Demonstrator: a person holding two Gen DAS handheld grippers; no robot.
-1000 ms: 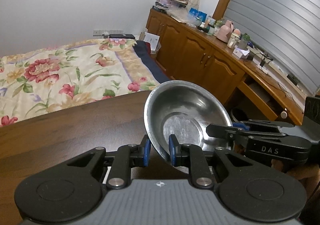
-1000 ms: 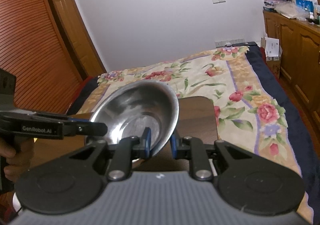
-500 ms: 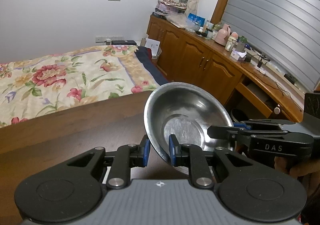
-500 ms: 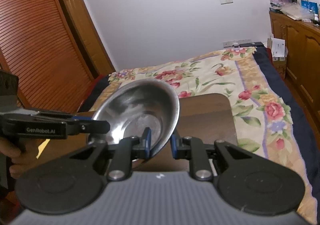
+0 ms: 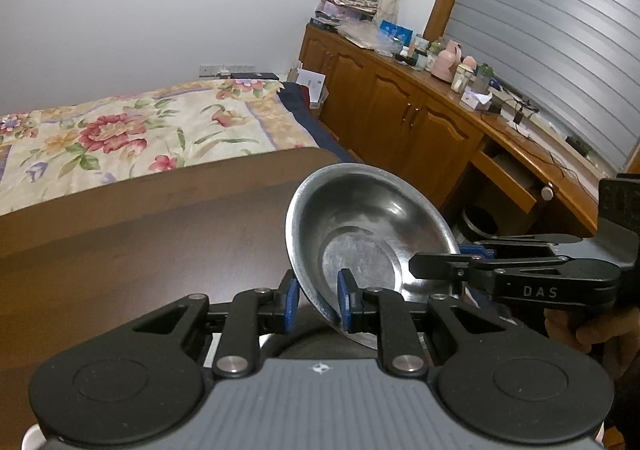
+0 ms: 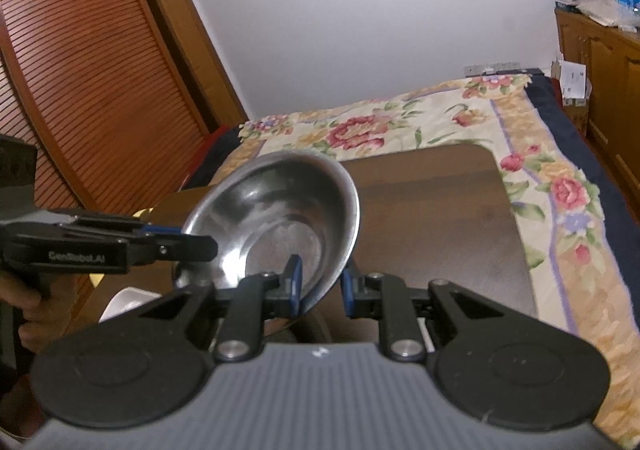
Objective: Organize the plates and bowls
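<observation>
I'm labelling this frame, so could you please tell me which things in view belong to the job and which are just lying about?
Job:
- steel bowl, rim gripped by both
- left tool
- right tool
- wooden table

Lying about:
- floral bedspread
- bottles on the sideboard
- louvred door

"DAS" in pale caps on the black side of the right tool [image 5: 472,256], seen from left wrist cam, off to the right of the left tool [image 5: 318,300]. "GenRobot.AI" on side of left tool, right wrist cam, left of right tool. No other legible txt.
</observation>
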